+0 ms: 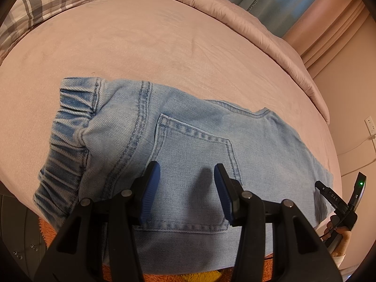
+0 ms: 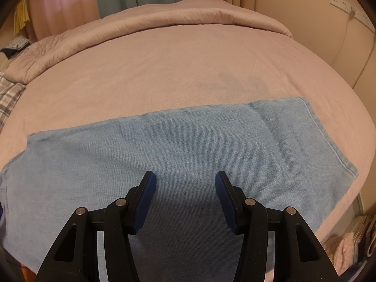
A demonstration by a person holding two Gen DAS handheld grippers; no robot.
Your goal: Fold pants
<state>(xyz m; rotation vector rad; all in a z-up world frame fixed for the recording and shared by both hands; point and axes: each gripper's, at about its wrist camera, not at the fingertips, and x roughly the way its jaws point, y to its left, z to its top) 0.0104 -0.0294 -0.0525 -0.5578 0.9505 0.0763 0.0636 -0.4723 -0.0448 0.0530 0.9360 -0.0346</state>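
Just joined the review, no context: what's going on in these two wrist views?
A person holds a claw in each hand over light blue jeans spread flat on a pink bed. The left claw hovers open above the waist end, over the back pocket near the elastic waistband. The right claw hovers open above the leg end, near the hem. Neither grips fabric; the pants look folded lengthwise, with no crosswise fold yet.

Warm, dim indoor light; soft shadows under each claw on the jeans [image 1: 188, 155]. Strong fisheye bend w/ dark vignette at corners; edges blurry, center sharp.
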